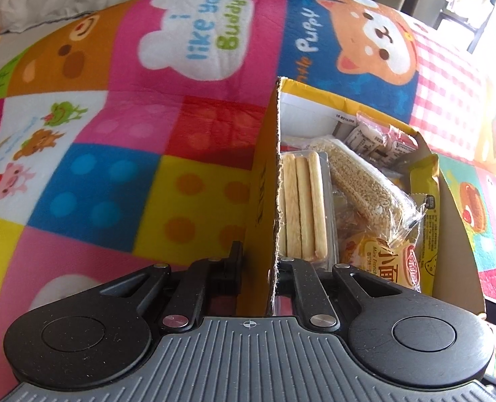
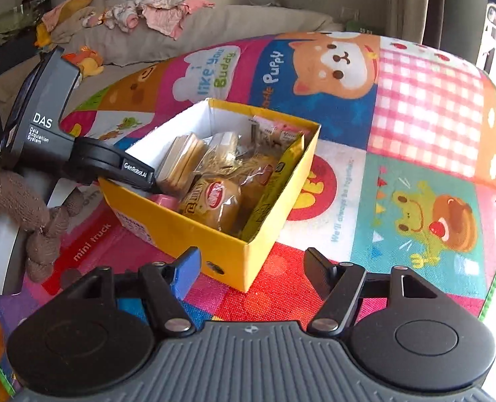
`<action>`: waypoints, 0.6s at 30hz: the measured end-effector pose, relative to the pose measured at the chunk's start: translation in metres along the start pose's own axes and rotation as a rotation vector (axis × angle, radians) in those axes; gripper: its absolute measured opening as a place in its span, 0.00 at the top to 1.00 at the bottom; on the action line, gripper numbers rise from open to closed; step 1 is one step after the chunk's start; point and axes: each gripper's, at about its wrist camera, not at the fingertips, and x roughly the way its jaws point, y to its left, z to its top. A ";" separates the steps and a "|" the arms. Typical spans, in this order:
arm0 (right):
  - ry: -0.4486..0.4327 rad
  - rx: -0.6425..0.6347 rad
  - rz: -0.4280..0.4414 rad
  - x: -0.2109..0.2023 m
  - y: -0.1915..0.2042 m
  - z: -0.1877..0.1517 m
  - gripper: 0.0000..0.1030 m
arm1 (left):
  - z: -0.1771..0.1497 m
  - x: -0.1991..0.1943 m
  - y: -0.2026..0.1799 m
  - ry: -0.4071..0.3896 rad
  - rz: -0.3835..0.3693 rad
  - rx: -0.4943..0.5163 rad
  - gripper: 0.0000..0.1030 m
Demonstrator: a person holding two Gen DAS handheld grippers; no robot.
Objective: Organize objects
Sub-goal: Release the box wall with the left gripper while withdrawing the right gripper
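We have the left gripper (image 1: 258, 268) clamped on the left wall of the yellow cardboard box (image 2: 228, 251), one finger outside and one inside, so the box sits straight ahead of it and a little to its right on the patchwork play mat (image 2: 425, 127). That wall is thin card with a torn top edge; we judge it will flex and could rip if we drag by it alone, since the box looks fully loaded. Just past the inside finger stands the biscuit pack (image 1: 301, 204), stiff but breakable, then the sesame bar (image 1: 361, 184) in slippery crinkly film and the soft bread roll pack (image 2: 211, 197), which would squash. Further right, our right gripper (image 2: 251, 268) hangs with fingers spread and nothing between them, the box's near corner just ahead of it; the firm corner fold is where we would take hold.
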 end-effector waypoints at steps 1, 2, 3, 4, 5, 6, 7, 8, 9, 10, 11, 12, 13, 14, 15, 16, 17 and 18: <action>0.003 0.017 -0.011 0.004 -0.001 -0.002 0.34 | 0.002 0.005 -0.006 0.002 -0.006 0.006 0.89; 0.003 0.030 -0.034 0.008 -0.003 -0.002 0.34 | 0.005 0.009 -0.012 0.002 -0.014 0.019 0.88; -0.003 0.038 -0.068 0.012 -0.005 -0.002 0.34 | 0.009 0.014 -0.017 0.000 -0.014 0.037 0.88; -0.015 0.040 -0.103 0.015 -0.006 -0.001 0.34 | 0.013 0.018 -0.021 0.001 -0.008 0.058 0.88; -0.022 0.046 -0.123 0.021 -0.010 0.002 0.34 | 0.017 0.021 -0.023 0.007 -0.002 0.075 0.87; -0.027 0.072 -0.140 0.025 -0.015 0.005 0.34 | 0.020 0.024 -0.024 0.017 0.011 0.088 0.80; -0.029 0.097 -0.148 0.028 -0.019 0.008 0.34 | 0.022 0.024 -0.023 0.023 0.025 0.098 0.75; -0.034 0.116 -0.153 0.030 -0.023 0.010 0.34 | 0.023 0.025 -0.021 0.022 0.035 0.104 0.69; -0.039 0.137 -0.159 0.033 -0.027 0.012 0.34 | 0.024 0.024 -0.016 0.014 0.028 0.100 0.68; -0.042 0.152 -0.159 0.035 -0.029 0.013 0.34 | 0.025 0.025 -0.010 0.007 0.027 0.093 0.68; -0.047 0.161 -0.148 0.036 -0.030 0.014 0.34 | 0.027 0.026 -0.006 -0.006 0.046 0.089 0.61; -0.053 0.164 -0.141 0.037 -0.030 0.014 0.34 | 0.028 0.027 -0.003 -0.021 0.083 0.092 0.52; -0.058 0.161 -0.139 0.039 -0.029 0.015 0.34 | 0.031 0.029 0.000 -0.033 0.112 0.095 0.49; -0.063 0.155 -0.134 0.040 -0.026 0.016 0.34 | 0.033 0.030 0.003 -0.041 0.123 0.093 0.46; -0.066 0.150 -0.132 0.041 -0.024 0.017 0.34 | 0.035 0.031 0.007 -0.044 0.118 0.088 0.46; -0.070 0.144 -0.132 0.042 -0.020 0.018 0.34 | 0.038 0.033 0.010 -0.044 0.112 0.088 0.46; -0.075 0.140 -0.133 0.043 -0.018 0.020 0.34 | 0.040 0.034 0.011 -0.046 0.110 0.094 0.46; -0.078 0.138 -0.138 0.045 -0.015 0.022 0.34 | 0.041 0.034 0.011 -0.050 0.114 0.106 0.46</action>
